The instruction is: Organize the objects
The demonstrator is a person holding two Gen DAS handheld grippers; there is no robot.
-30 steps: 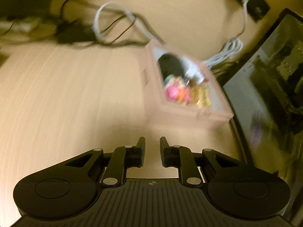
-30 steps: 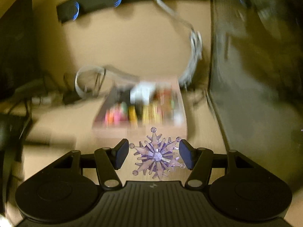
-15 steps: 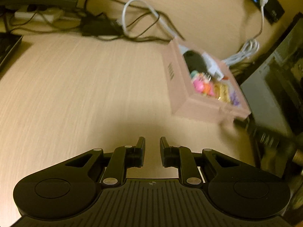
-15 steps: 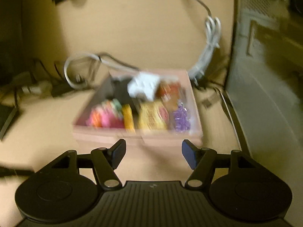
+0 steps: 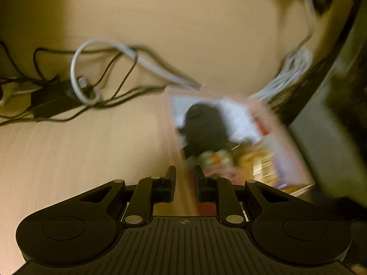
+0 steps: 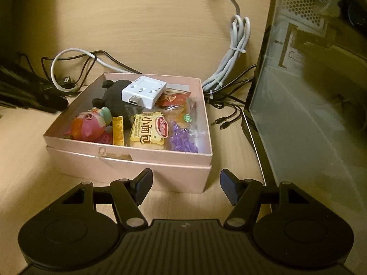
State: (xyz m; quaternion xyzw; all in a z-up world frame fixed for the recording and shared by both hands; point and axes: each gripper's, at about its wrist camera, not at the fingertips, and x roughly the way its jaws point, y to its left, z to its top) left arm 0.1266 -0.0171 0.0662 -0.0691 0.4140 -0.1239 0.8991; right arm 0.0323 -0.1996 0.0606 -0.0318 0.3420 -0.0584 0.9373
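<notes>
Pink box (image 6: 128, 160) on desk (image 6: 160, 34) with purple snowflake (image 6: 182, 141) inside; right gripper (image 6: 185, 186) wide and empty before it, left gripper (image 5: 185, 184) opening astride the side wall; likely steadying the box, next needs a soft squeeze.

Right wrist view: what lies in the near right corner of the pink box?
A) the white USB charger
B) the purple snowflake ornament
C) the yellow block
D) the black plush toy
B: the purple snowflake ornament lies in the pink box's near right corner, beside the yellow bread packet.
</notes>
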